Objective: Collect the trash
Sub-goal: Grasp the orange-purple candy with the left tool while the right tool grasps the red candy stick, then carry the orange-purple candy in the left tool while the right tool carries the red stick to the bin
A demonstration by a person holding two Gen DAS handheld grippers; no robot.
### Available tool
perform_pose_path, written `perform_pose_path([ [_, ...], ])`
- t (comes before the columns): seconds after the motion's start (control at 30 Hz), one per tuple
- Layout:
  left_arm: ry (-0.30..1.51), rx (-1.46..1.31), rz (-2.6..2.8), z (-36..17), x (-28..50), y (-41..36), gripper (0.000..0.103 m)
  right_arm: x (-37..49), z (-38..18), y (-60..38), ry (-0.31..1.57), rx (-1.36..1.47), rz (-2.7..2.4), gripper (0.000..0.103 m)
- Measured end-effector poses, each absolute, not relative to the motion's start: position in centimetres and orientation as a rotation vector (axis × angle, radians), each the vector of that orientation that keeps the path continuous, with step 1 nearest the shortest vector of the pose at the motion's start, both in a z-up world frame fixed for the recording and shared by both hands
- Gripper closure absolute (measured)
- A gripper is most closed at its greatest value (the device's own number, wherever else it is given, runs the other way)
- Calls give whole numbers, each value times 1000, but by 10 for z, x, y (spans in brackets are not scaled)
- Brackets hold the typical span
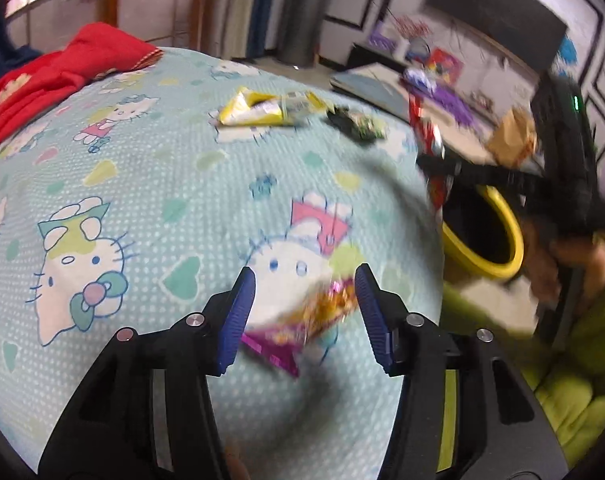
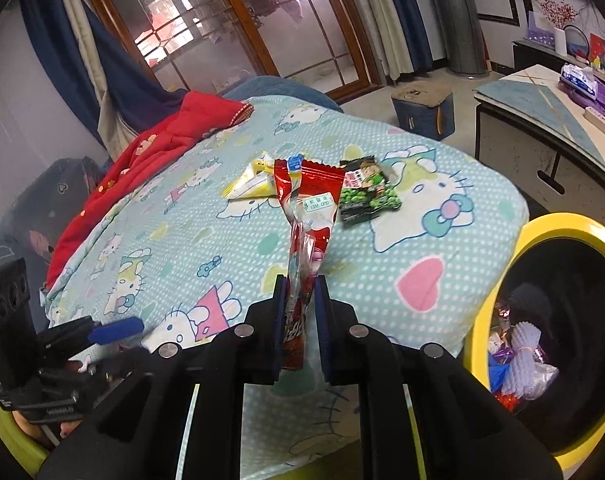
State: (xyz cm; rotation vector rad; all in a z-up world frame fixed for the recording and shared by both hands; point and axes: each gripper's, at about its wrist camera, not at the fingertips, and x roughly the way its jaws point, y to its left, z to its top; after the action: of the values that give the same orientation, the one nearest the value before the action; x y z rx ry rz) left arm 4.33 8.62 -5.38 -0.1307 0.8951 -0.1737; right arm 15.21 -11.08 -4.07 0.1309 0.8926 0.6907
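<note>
My right gripper is shut on a red snack wrapper and holds it upright above the bed; it also shows in the left wrist view. My left gripper is open around a purple and orange wrapper that lies on the bedspread. A yellow wrapper and a green pea packet lie farther up the bed. A yellow-rimmed black bin stands beside the bed at the right, with trash inside.
A red quilt lies at the bed's far left. A low table with tissues and boxes stands at the right. A blue storage box sits on the floor behind the bed. Glass doors stand at the back.
</note>
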Motion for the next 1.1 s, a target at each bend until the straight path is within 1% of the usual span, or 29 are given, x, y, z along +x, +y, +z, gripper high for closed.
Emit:
perform_pose_path([
  [0.27, 971, -27, -172, -74, 44, 73, 58, 156, -40, -143, 891, 148, 641, 89],
  [0.3, 973, -1, -164, -75, 43, 70, 60, 156, -40, -147, 890, 152, 634, 89],
  [0.33, 974, 27, -154, -76, 43, 66, 68, 157, -40, -152, 888, 158, 626, 89],
  [0.4, 970, 56, -141, -76, 44, 62, 78, 158, -39, -159, 884, 167, 615, 89],
  [0.5, 968, 77, -128, -76, 47, 58, 79, 159, -36, -171, 873, 179, 592, 89],
  [0.67, 945, 30, -163, -68, 56, 47, 79, 162, -31, -191, 847, 193, 556, 89],
  [1.1, 824, 53, -294, -31, 87, -21, 79, 166, -24, -249, 798, 235, 445, 89],
])
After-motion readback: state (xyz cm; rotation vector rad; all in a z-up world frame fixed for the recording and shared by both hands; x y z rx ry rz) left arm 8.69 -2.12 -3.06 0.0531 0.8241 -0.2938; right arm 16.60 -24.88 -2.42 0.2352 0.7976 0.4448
